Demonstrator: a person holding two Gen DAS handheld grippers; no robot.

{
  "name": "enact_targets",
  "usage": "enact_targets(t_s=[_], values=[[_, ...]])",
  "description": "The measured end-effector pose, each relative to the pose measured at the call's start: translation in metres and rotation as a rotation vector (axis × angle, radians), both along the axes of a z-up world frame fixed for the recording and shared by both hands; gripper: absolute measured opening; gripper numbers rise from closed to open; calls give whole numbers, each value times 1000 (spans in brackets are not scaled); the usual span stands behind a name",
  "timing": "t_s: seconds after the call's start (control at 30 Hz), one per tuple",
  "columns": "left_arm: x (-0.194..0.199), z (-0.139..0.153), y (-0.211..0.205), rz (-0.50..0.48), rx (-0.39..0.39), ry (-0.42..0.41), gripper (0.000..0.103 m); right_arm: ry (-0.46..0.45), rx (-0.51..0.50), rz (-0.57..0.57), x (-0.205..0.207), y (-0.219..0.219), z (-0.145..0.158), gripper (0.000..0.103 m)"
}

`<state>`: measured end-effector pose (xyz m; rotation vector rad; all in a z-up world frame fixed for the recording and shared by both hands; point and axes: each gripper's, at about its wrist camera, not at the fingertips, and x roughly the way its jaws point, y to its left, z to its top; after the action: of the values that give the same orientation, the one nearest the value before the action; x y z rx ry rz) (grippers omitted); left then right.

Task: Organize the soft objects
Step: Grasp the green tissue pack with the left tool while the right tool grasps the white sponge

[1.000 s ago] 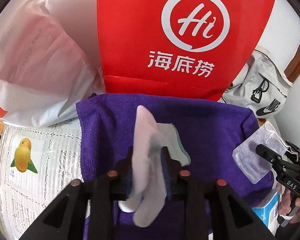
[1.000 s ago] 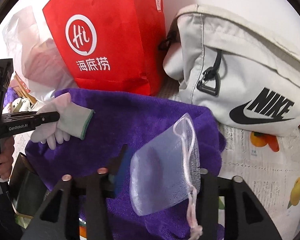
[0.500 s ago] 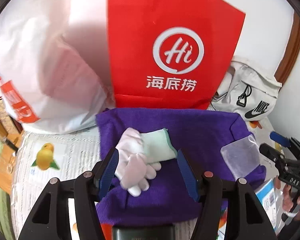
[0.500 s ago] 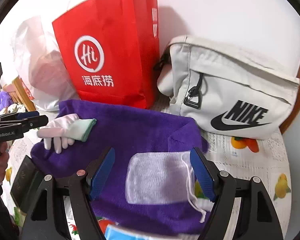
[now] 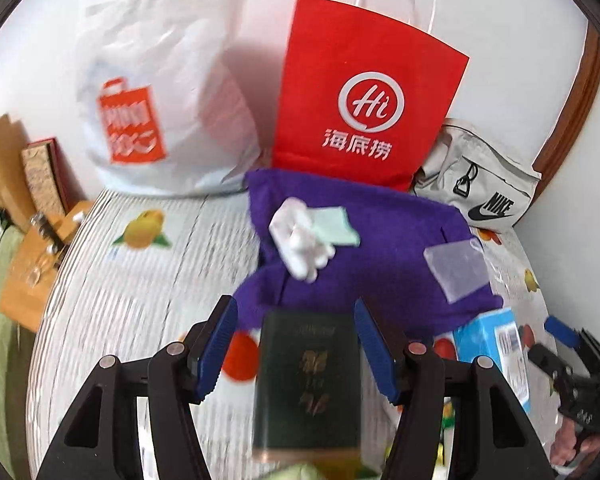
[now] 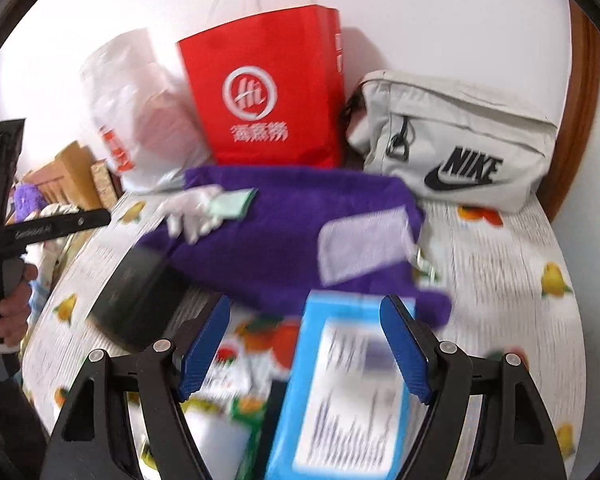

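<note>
**While both grippers are hanging spread and empty**

The left gripper and right gripper are gaping wide, holding nothing. The white glove is lying near the purple towel's left edge, the mesh pouch near its right edge. The towel is sitting against the red paper bag at the table's back edge.

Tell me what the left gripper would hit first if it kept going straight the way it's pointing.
Probably the dark green booklet, which lies right between the open fingers of the left gripper. Beyond it come the purple towel and the white glove. Depth is unclear through the blur.
</note>
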<state>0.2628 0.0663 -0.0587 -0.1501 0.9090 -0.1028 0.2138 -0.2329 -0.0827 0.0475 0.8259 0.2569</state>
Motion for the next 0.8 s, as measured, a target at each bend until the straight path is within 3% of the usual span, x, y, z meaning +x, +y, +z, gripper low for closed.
enact_targets(t_s=[0.23,0.4,0.5,0.6,0.7,0.77,0.8], values=[[-46,-21,7,24,-11,32,59,58,22,14,-58,22,-23,77],[-70,-37,19,46,-3,66,59,85,63,42,-71,42,-38,77],[-82,-48,30,59,-13,87,60,95,7,47,-75,57,-49,77],[-94,-57,38,54,-46,74,71,107,-49,54,-76,69,-61,77],[-100,-64,35,19,-73,80,72,112,-68,44,-75,72,-68,77],[-99,-71,29,0,-54,88,73,103,-87,23,-74,71,-71,73],[-97,-74,27,-6,-47,93,73,97,-95,12,-75,68,-72,60]])
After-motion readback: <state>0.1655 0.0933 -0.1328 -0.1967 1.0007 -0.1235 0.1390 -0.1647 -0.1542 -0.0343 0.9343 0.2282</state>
